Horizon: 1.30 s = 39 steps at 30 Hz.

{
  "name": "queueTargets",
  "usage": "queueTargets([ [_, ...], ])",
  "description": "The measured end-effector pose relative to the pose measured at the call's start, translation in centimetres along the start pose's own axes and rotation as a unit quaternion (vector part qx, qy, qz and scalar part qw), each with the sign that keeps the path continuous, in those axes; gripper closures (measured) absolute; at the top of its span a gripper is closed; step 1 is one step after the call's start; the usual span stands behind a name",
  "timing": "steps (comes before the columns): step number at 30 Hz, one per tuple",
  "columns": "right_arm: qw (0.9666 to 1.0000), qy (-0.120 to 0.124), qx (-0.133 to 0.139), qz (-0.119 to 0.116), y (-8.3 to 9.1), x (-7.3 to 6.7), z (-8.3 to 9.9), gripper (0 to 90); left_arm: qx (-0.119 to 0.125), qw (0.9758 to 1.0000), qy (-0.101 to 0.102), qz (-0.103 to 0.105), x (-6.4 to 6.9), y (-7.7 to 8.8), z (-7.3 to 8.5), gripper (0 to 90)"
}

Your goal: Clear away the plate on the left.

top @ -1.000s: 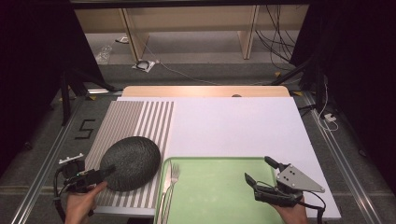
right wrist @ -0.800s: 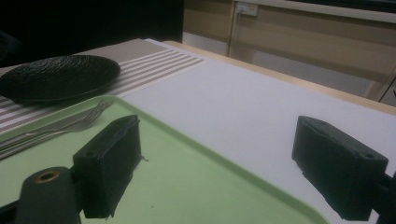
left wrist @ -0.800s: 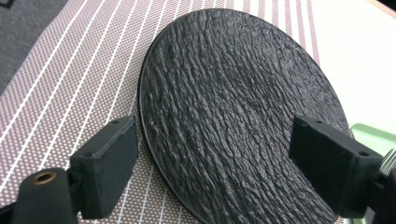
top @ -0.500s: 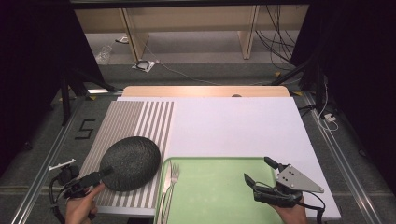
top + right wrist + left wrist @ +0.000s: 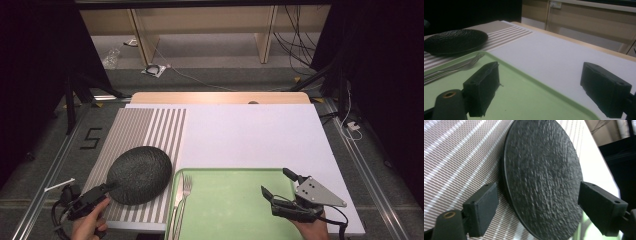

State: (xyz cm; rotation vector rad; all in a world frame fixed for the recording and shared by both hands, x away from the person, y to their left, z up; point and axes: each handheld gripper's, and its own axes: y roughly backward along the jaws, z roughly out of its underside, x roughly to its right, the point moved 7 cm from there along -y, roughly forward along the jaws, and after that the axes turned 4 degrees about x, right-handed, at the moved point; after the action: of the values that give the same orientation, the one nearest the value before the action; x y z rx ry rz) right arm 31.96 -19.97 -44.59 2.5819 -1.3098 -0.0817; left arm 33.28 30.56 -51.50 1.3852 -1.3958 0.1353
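Left tool at the near rim of the black plate

The plate [image 5: 140,174] lies on the striped mat [image 5: 150,130], just left of the green tray [image 5: 235,210] with its fork [image 5: 184,197]. The left tool [image 5: 102,189] is released, jaws straddling the rim but apart from it; back off level so the plate isn't nudged. The right tool [image 5: 278,184] hangs spread and empty over the tray.

Both black grippers have blocky rectangular jaws; the right gripper [image 5: 280,186] carries a grey three-cornered plate.
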Motion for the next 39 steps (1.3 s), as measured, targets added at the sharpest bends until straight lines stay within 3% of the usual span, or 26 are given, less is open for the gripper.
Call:
queueTargets([
  [8, 1.0000, 0.000, 0.000, 0.000, 0.0, 0.0, 0.0, 16.3, 0.001, 0.9985, 0.052, 0.018, -0.4, 0.0, 0.3, 17.5],
  [10, 1.0000, 0.001, -0.001, 0.000, 0.0, -0.1, 0.0, 16.3, -0.001, 0.9968, 0.075, 0.028, -0.5, -0.1, 0.5, 18.1],
  [13, 1.0000, 0.000, 0.000, 0.000, -0.1, 0.0, 0.0, 16.3, -0.005, 0.9947, 0.096, 0.036, -0.4, -0.3, 1.0, 19.5],
  [24, 1.0000, 0.001, 0.000, 0.000, -0.1, -0.1, 0.0, 16.3, -0.010, 0.9873, 0.150, 0.051, -0.3, -0.8, 2.4, 24.9],
  [27, 1.0000, 0.001, -0.001, 0.000, -0.1, -0.1, 0.0, 16.3, -0.012, 0.9834, 0.173, 0.054, -0.3, -1.0, 2.9, 27.9],
  [30, 1.0000, 0.002, 0.000, 0.000, 0.0, -0.1, 0.0, 16.3, -0.022, 0.9823, 0.177, 0.058, -0.2, -1.3, 3.4, 29.7],
  [34, 1.0000, 0.003, -0.002, 0.000, 0.0, -0.1, 0.0, 16.3, -0.020, 0.9822, 0.177, 0.060, 0.1, -1.4, 3.6, 32.8],
  [39, 1.0000, 0.003, -0.002, 0.001, 0.0, -0.1, 0.0, 16.3, -0.019, 0.9800, 0.188, 0.064, 0.2, -1.6, 3.9, 36.9],
])
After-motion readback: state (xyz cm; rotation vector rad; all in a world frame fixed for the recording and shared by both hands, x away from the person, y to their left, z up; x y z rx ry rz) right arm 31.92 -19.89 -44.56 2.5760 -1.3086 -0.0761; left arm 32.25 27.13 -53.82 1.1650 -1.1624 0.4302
